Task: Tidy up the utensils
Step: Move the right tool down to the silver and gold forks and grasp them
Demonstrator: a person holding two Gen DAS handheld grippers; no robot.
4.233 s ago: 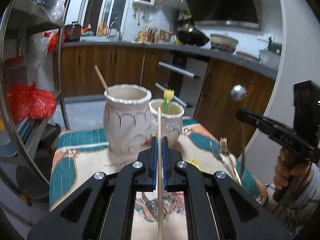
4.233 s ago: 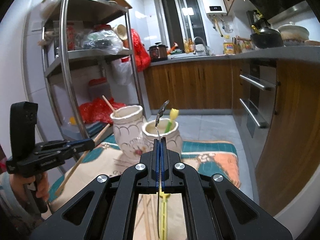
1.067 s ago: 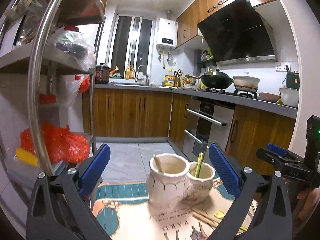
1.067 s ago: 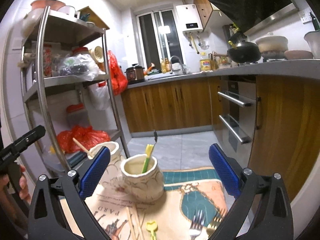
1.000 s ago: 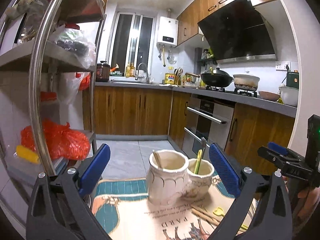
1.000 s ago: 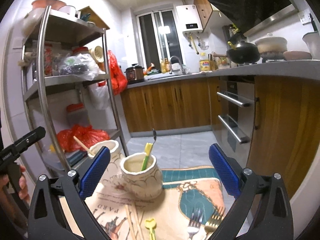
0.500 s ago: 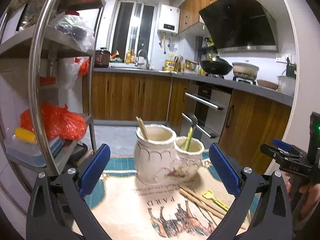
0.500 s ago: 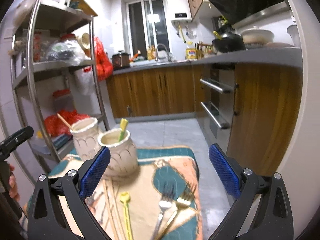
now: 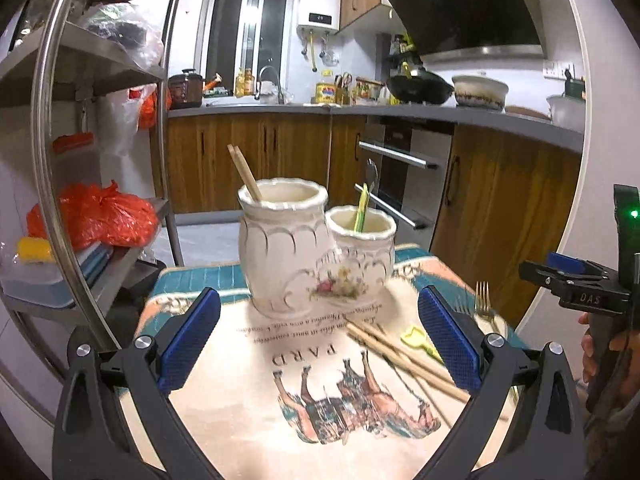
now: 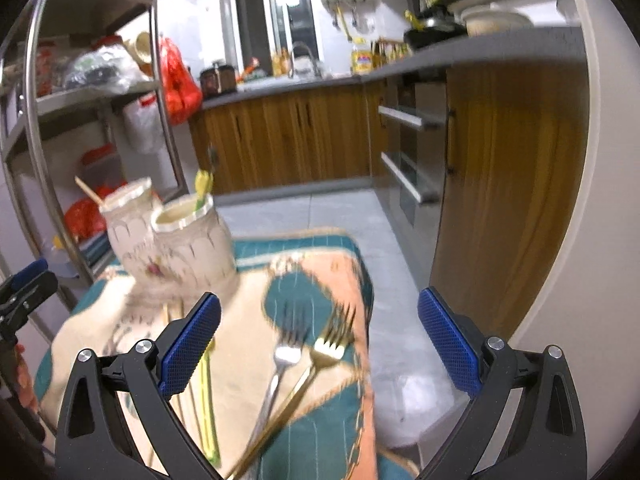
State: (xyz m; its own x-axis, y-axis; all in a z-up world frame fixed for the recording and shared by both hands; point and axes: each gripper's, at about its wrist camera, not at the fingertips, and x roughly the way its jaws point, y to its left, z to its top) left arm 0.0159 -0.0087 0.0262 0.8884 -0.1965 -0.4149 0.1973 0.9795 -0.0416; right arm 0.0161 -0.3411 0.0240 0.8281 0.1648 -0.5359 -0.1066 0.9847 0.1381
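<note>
Two white ceramic jars stand on the patterned cloth. The taller jar [image 9: 280,248] holds two chopsticks [image 9: 244,172]. The shorter jar [image 9: 360,248] holds a yellow-green utensil [image 9: 362,210] and a metal one. Loose chopsticks [image 9: 400,354] and a yellow utensil [image 9: 420,342] lie right of the jars. My left gripper [image 9: 318,338] is open and empty above the cloth. My right gripper [image 10: 318,338] is open and empty over a silver fork [image 10: 280,364] and a gold fork [image 10: 320,364]. Both jars [image 10: 188,240] sit to its far left.
A metal shelf rack [image 9: 92,184] with red bags stands close on the left. The small table's cloth edge [image 10: 368,320] drops to the tiled floor on the right. Wooden kitchen cabinets and an oven [image 9: 400,176] are behind.
Both grippers, shut on a chopstick and a utensil four seconds ago, are now open and empty. In the last second both dropped toward the table; the right one swung right, over the forks.
</note>
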